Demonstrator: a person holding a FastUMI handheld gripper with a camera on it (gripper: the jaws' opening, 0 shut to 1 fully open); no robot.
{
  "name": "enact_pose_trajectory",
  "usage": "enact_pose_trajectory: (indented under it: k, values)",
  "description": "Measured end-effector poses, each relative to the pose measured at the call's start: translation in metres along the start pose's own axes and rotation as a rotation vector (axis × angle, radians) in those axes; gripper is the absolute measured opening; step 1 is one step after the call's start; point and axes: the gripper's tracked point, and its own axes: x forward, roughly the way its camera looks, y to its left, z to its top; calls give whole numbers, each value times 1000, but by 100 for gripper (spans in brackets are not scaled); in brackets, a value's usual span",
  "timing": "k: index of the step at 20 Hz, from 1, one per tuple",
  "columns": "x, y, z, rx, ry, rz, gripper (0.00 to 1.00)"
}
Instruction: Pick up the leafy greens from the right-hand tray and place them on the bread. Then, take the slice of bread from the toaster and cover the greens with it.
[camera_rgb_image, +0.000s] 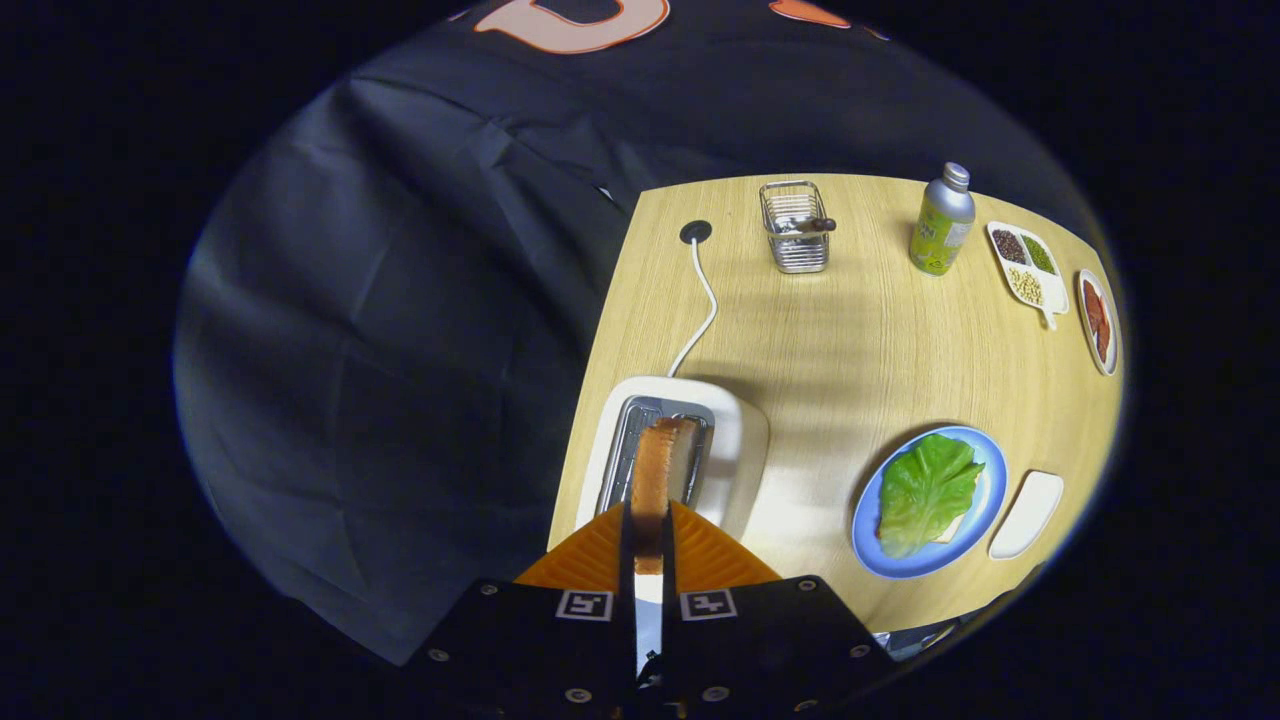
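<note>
My gripper (648, 508) is shut on a toasted bread slice (655, 470), which stands on edge between the orange fingers (600, 550). The slice hangs over the slot of the white toaster (738, 440), at the table's left edge; whether its far end still sits in the slot I cannot tell. To the right of the toaster a blue plate (992, 500) carries the leafy greens (925, 490), spread flat over another bread slice (955, 528) whose corner peeks out. Beside the plate lies an empty white tray (1027, 513).
The toaster's white cable (706, 300) runs to a hole at the back of the wooden table (850, 330). Behind stand a wire basket (795, 228), a green bottle (942, 222), a divided dish of seeds (1027, 265) and a small dish of red slices (1098, 320).
</note>
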Motion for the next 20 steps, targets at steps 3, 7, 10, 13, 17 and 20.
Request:
enact_pose_trajectory:
  k: [3, 7, 10, 13, 17, 20]
  values:
    - [-21, -1, 5, 32, -32, 61, 10]
    - [-48, -10, 13, 75, -75, 129, 10]
    - [-64, -33, 16, 105, -110, 139, 10]
    - [-73, -62, 13, 125, -133, 125, 10]
    - [-82, -93, 9, 144, -161, 170, 10]
    - [-83, -113, 0, 172, -167, 184, 10]
